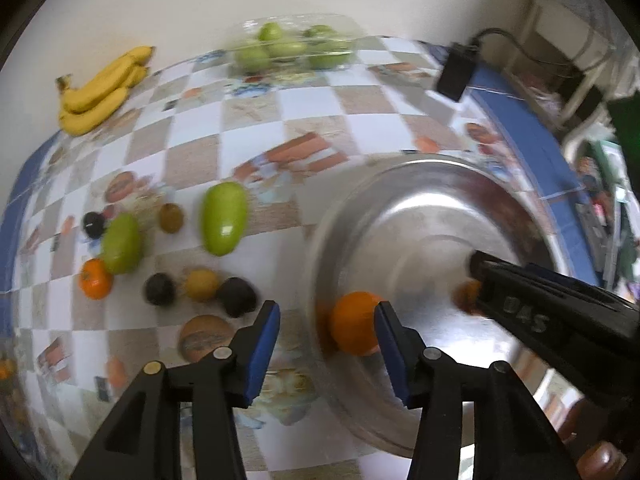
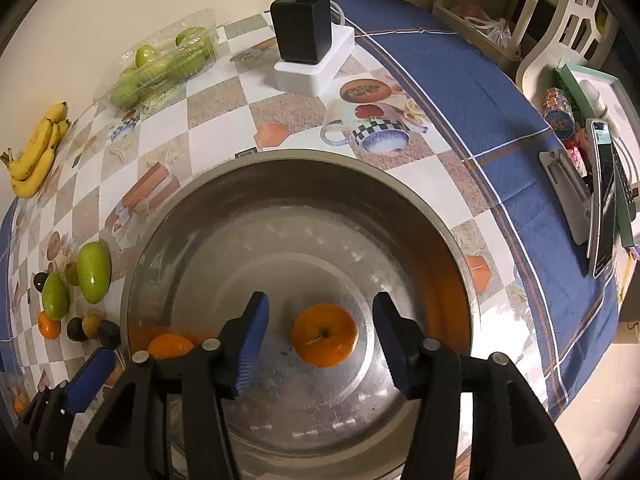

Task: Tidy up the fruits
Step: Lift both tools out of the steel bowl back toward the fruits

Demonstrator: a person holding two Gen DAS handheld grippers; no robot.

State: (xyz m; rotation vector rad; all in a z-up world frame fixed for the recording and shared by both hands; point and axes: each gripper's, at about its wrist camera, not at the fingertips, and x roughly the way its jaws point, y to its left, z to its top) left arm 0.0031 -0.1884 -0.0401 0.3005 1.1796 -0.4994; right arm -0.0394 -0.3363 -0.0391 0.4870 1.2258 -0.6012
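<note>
A big steel bowl (image 2: 280, 208) holds two oranges. One orange (image 2: 324, 336) lies on the bowl's floor straight below my right gripper (image 2: 321, 300), whose jaws stand open with a gap on each side of the fruit. The second orange (image 2: 170, 346) rests against the bowl's left wall. In the left wrist view that orange (image 1: 352, 324) sits just inside the bowl's rim (image 1: 400, 168), below my open left gripper (image 1: 327, 306); only the right pad overlaps its edge. My right gripper's finger (image 1: 520, 312) reaches into the bowl from the right.
Left of the bowl lie two green mangoes (image 1: 222, 218), kiwis, dark round fruits and a small orange (image 1: 95, 279). Bananas (image 1: 100, 92) and a clear box of green apples (image 1: 288, 46) sit at the back. A black charger (image 2: 301, 28) stands behind the bowl.
</note>
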